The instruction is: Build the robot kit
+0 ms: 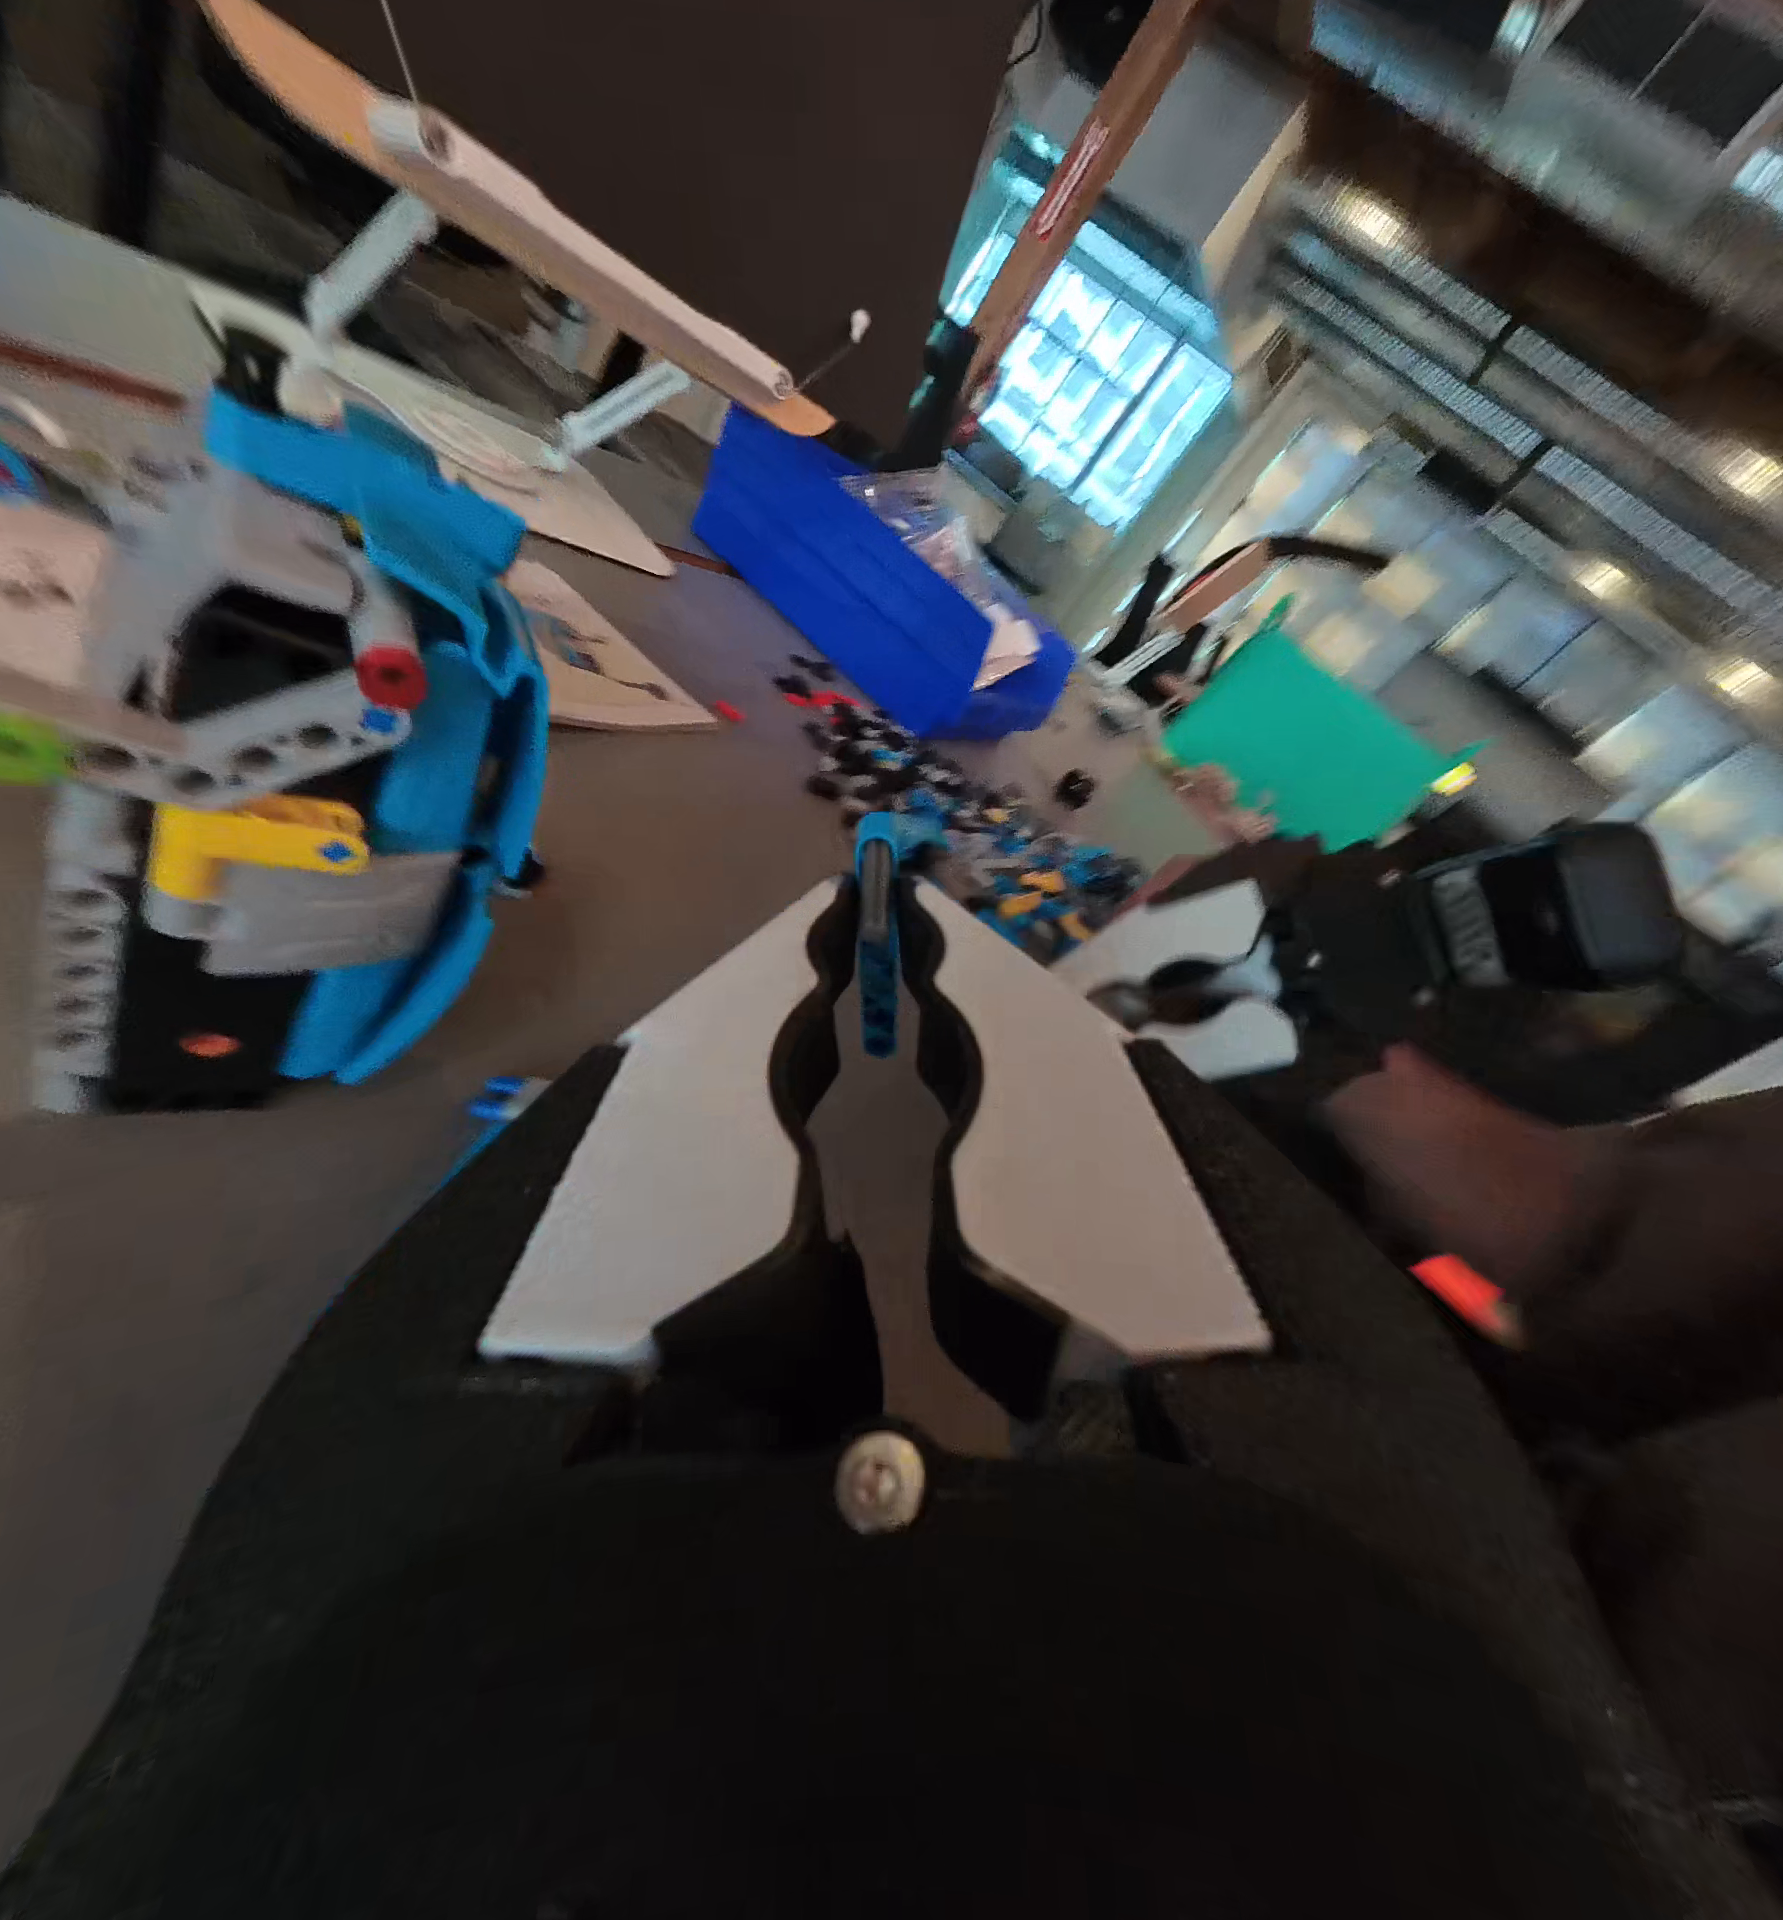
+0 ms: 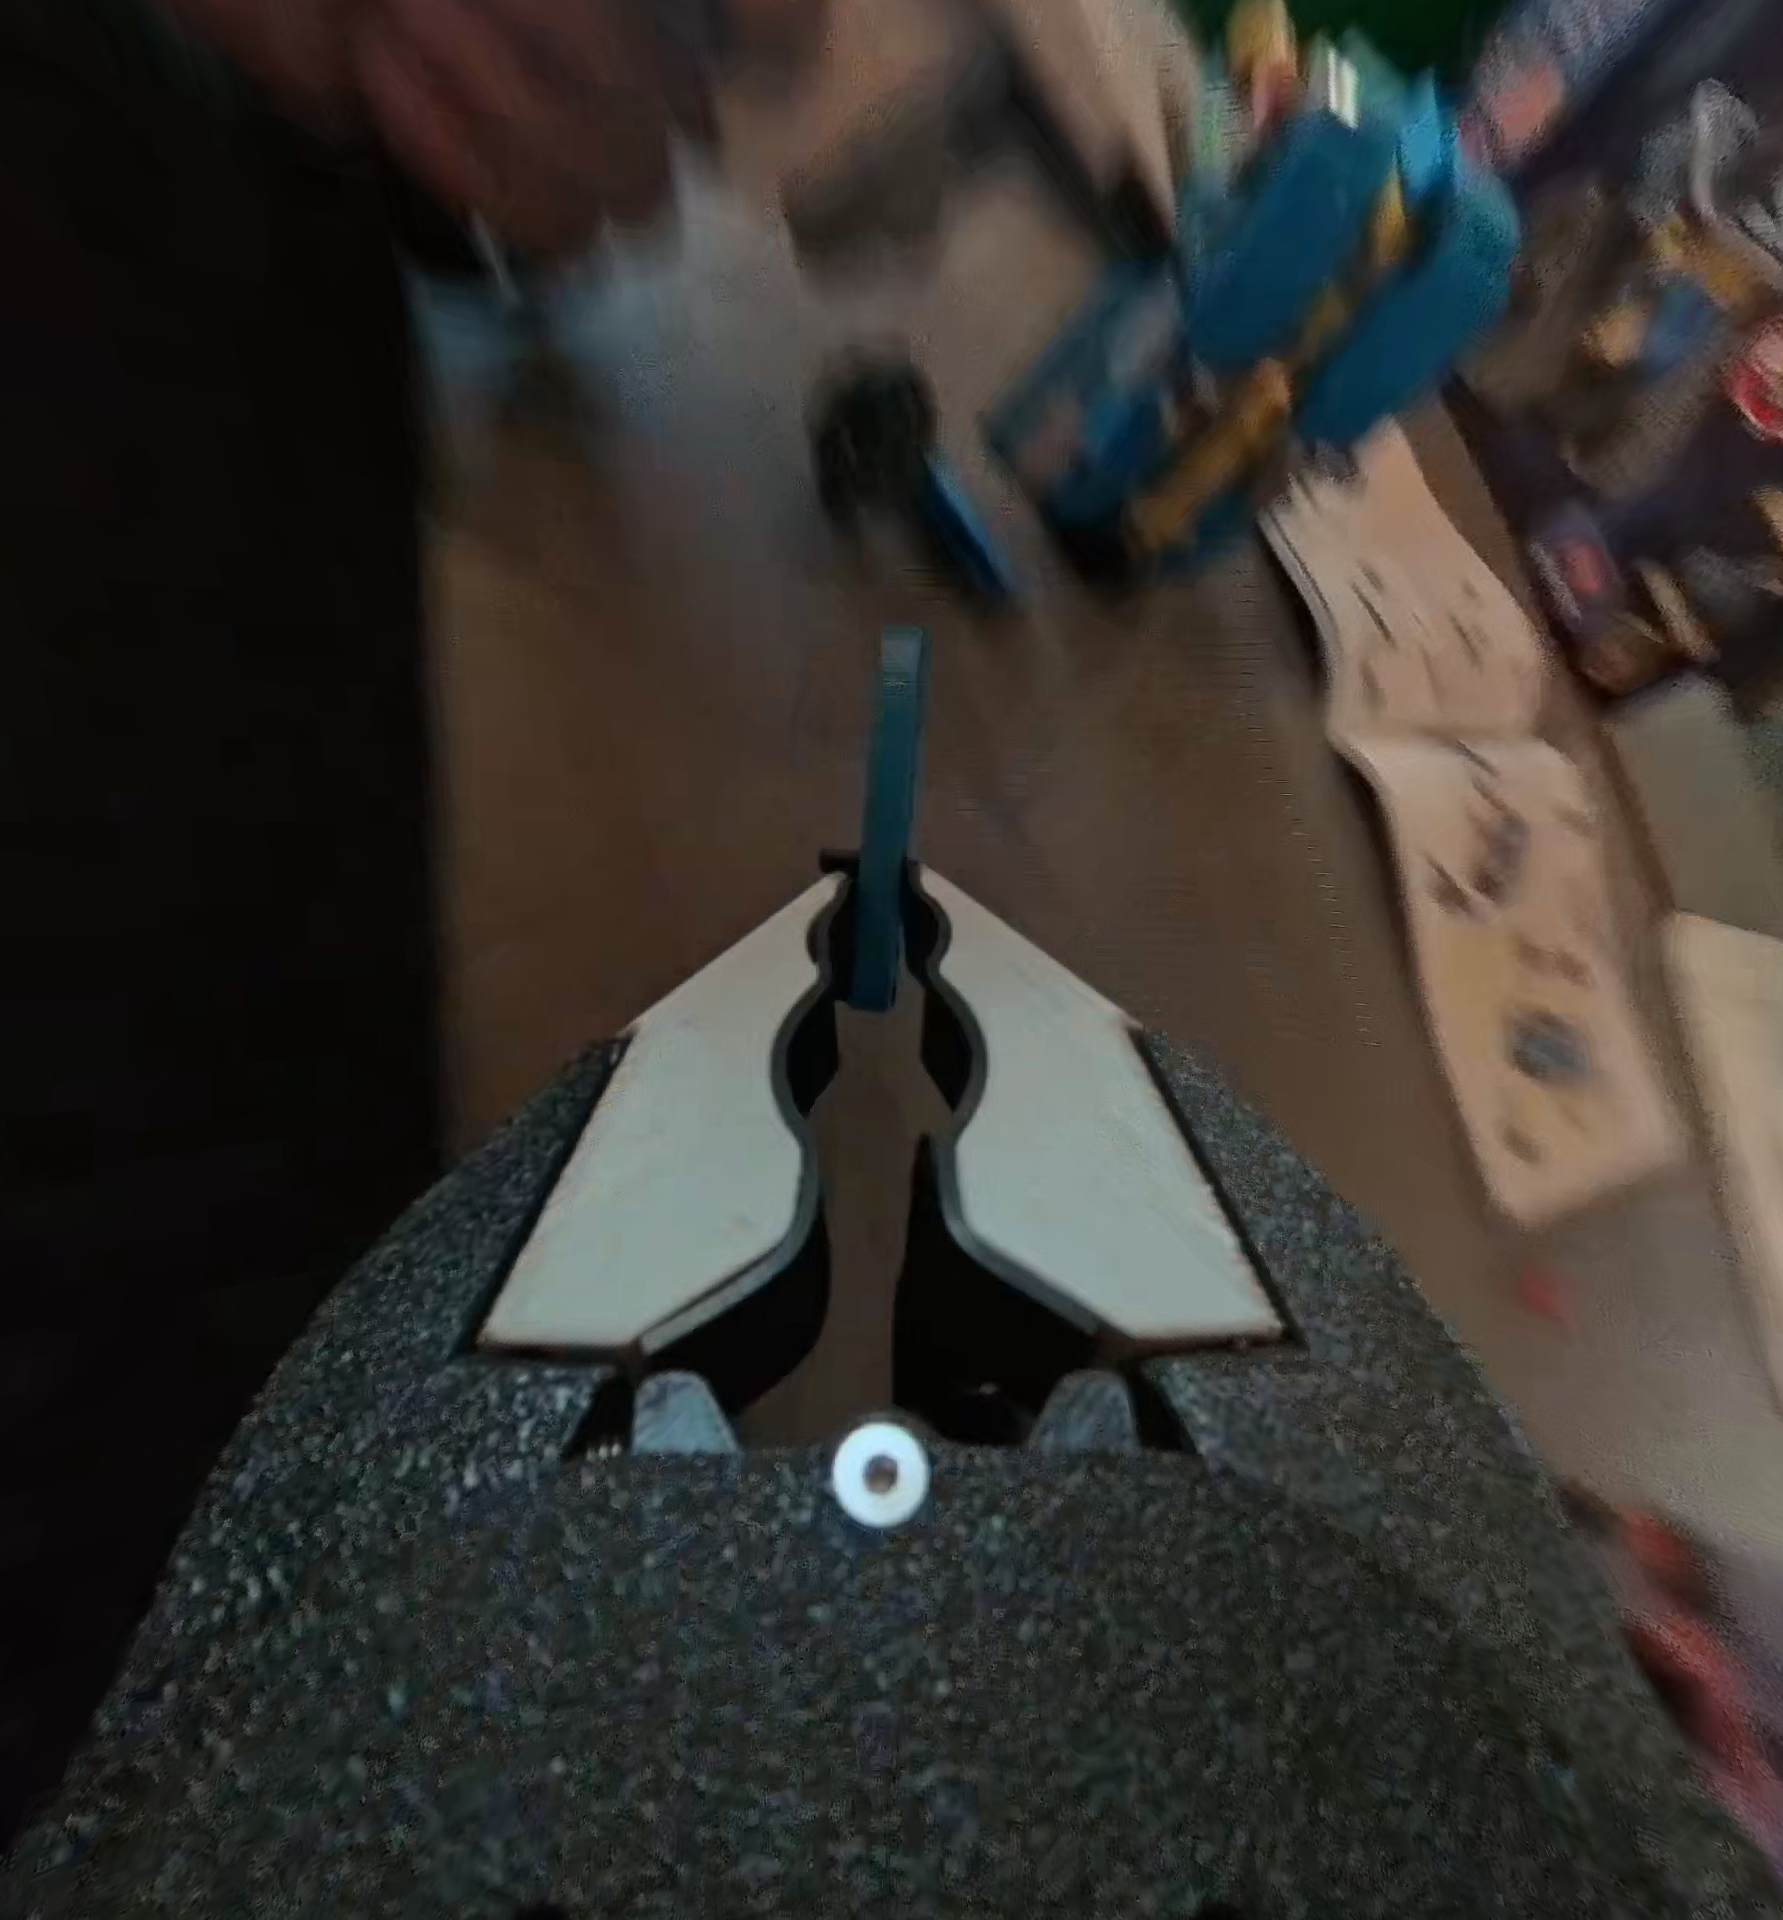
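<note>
My left gripper (image 1: 879,894) is shut on a thin blue beam with holes (image 1: 879,987) that carries a grey pin at its tip, held above the table. A blue, grey and yellow brick-built model (image 1: 347,748) stands to its left. The other gripper (image 1: 1230,987), with a black camera, shows at the right of the left wrist view. My right gripper (image 2: 879,883) is shut on a flat dark-blue beam (image 2: 892,810) that sticks out forward. The right wrist view is heavily blurred; the blue and yellow model (image 2: 1282,343) shows ahead to the right.
A pile of small black, blue and yellow parts (image 1: 970,810) lies ahead on the grey table (image 1: 243,1247). A blue bin (image 1: 866,582) lies behind it, a green sheet (image 1: 1302,738) to the right. Printed booklet pages (image 2: 1469,831) lie at right. Some 12 centimeters of space lies between my two pairs of fingers.
</note>
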Action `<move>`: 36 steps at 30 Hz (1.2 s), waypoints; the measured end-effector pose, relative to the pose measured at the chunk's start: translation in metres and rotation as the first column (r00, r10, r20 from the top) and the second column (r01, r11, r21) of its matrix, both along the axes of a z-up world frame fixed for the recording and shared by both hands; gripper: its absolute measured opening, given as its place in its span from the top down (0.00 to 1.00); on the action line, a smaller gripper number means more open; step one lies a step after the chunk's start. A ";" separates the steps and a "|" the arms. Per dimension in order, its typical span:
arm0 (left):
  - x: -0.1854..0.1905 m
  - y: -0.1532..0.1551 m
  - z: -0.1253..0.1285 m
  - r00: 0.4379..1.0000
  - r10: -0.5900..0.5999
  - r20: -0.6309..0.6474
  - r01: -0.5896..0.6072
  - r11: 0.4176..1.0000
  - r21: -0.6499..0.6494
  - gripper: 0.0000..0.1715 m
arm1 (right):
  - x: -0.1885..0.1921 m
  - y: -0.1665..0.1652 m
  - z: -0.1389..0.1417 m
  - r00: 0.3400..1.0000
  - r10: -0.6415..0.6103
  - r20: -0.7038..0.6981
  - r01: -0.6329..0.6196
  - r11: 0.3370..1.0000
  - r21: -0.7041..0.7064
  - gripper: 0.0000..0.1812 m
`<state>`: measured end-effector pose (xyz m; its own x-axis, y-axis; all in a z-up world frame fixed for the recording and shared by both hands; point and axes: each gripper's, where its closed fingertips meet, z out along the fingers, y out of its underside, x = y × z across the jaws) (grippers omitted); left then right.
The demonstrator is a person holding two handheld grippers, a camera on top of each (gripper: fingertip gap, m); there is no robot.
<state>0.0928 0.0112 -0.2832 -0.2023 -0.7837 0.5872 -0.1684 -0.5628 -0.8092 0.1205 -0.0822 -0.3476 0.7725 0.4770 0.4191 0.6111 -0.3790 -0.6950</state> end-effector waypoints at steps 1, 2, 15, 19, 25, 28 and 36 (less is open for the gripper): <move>-0.001 0.003 -0.002 1.000 0.022 -0.007 -0.022 0.996 0.083 0.96 | 0.029 -0.005 -0.005 0.985 -0.047 0.168 0.048 0.999 -0.004 0.95; 0.000 0.003 -0.004 0.999 0.041 -0.010 -0.039 0.987 0.154 0.96 | 0.053 -0.008 -0.007 0.940 -0.075 0.333 0.076 0.997 0.012 0.95; -0.002 -0.030 0.000 0.999 -0.018 0.037 0.002 0.921 0.389 0.96 | 0.077 -0.027 -0.033 0.759 -0.021 0.651 -0.009 0.999 0.043 0.93; -0.002 -0.036 -0.001 0.998 -0.044 0.035 0.026 0.917 0.397 0.96 | 0.070 -0.036 -0.033 0.855 -0.050 0.517 0.051 0.999 0.013 0.91; -0.003 -0.038 -0.001 0.998 -0.058 0.035 0.040 0.920 0.389 0.96 | 0.053 -0.047 -0.018 0.990 -0.072 0.121 0.093 0.979 -0.182 0.80; -0.003 -0.038 -0.001 0.998 -0.060 0.034 0.043 0.923 0.382 0.96 | 0.068 -0.038 -0.016 0.985 -0.173 0.020 0.171 0.936 -0.306 0.73; -0.004 -0.041 0.000 0.996 -0.074 0.044 0.051 0.919 0.390 0.96 | 0.094 -0.029 -0.026 0.962 -0.167 -0.215 -0.026 0.729 -0.684 0.82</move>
<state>0.0888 -0.0297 -0.2830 -0.2825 -0.9324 0.2253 -0.1404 -0.1922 -0.9713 0.2141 -0.1112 -0.3740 0.8444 0.4969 -0.2000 0.4096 -0.8396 -0.3567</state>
